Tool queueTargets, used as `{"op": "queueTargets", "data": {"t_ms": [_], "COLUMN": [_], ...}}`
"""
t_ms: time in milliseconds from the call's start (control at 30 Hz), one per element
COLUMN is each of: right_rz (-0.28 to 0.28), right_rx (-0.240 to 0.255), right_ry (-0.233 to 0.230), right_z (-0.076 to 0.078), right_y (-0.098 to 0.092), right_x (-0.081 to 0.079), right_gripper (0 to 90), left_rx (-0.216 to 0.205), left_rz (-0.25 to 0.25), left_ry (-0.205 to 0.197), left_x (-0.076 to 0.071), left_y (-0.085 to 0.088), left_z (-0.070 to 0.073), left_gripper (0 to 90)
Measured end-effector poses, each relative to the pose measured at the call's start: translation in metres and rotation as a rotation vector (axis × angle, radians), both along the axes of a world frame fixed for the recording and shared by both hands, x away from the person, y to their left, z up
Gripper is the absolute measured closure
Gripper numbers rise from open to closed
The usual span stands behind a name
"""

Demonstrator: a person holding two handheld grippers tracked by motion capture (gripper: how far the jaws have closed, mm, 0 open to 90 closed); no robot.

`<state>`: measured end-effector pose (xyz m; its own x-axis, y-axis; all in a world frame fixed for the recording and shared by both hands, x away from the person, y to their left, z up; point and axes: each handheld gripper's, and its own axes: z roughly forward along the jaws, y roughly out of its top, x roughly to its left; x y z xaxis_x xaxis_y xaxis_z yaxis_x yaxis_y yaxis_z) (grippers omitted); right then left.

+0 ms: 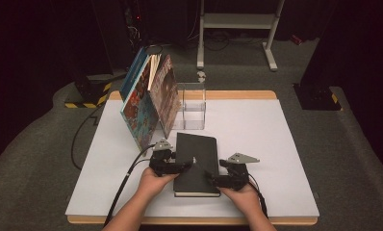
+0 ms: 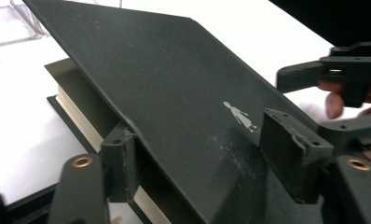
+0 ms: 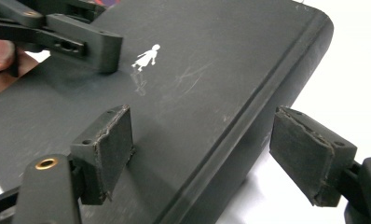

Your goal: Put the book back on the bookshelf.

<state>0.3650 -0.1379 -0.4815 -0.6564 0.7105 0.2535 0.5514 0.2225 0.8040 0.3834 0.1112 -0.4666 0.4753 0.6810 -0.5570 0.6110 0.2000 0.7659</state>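
A black hardcover book with a small white figure on its cover lies on the white table near the front. My left gripper is at the book's left edge. In the left gripper view the cover is tilted up off the cream pages, and my left gripper stands open across it, with one pad under the cover's edge and the other on top. My right gripper is open and straddles the book's rounded spine, one pad over the cover, one beside the spine.
Two colourful picture books stand leaning together at the back left of the table. A clear plastic holder stands right beside them. A white metal frame stands on the floor beyond the table.
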Motion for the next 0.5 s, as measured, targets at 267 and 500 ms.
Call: {"op": "queueTargets", "data": {"t_ms": [267,500], "right_rz": [0.004,0.006], "right_rx": [-0.008,0.018], "right_ry": [0.012,0.02], "right_z": [0.001,0.002], "right_y": [0.004,0.002], "right_x": [0.006,0.007], "right_gripper": [20.8,20.6], "left_rx": [-0.021,-0.032], "left_rz": [0.012,0.001], "left_ry": [-0.007,-0.074], "left_x": [-0.002,-0.006], "left_y": [0.004,0.004], "left_z": [-0.006,0.006], "left_gripper": [37.3,46.0]}}
